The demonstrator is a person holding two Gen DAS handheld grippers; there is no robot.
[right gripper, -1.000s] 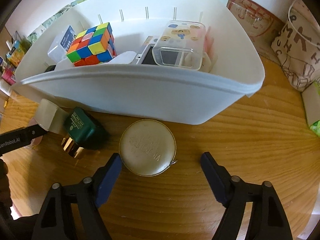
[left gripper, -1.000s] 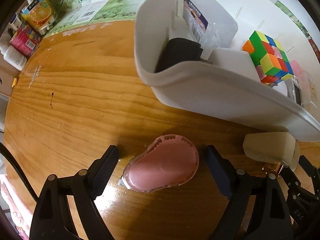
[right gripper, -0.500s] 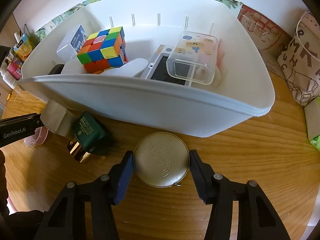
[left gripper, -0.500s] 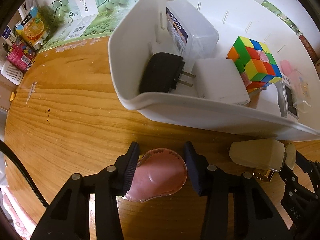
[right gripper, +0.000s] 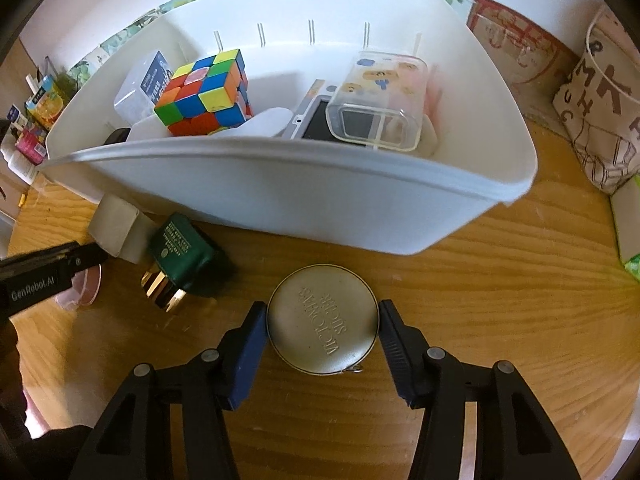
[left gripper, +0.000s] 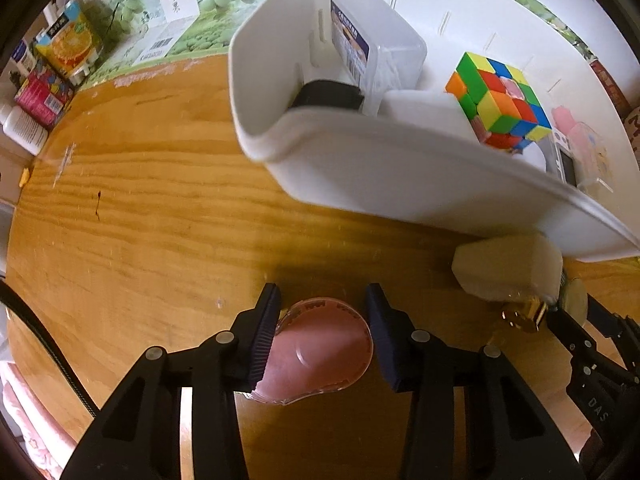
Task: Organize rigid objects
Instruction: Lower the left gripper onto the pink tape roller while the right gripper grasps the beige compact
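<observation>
1. In the left wrist view, the left gripper (left gripper: 320,334) is seen with its jaws narrowed onto a pink, teardrop-shaped plastic case (left gripper: 318,354) lying on the wooden table (left gripper: 152,208); both pads are pressed against the case's sides. The jaws have just been closing, with the case between them.
2. In the right wrist view, the right gripper (right gripper: 322,338) is seen clamped on a round, cream-coloured tin (right gripper: 323,318) with embossed lettering, lying flat on the table just in front of the white bin (right gripper: 280,200). Its jaws have also just been closing on the tin.
3. Only in the left view is the black adapter (left gripper: 328,94) at the bin's left end clearly shown, beside a clear lidded box (left gripper: 376,46) with a blue label; in the right view only a sliver of it is seen.
4. Only in the right view is the green face of a plug (right gripper: 180,250) with brass prongs displayed; it lies on the table against the bin's front, touching a cream block (right gripper: 114,224). In the left view mainly the cream block and a glint of brass are seen.
5. The coloured puzzle cube (right gripper: 204,94) is shown inside the bin in both views, but the transparent case (right gripper: 378,98) printed with bears, resting over a small screen device, is plainly seen only from the right.
6. Juice cartons (left gripper: 66,46) at the table's far edge are best seen from the left; a printed fabric bag (right gripper: 600,108) is shown only on the right.
</observation>
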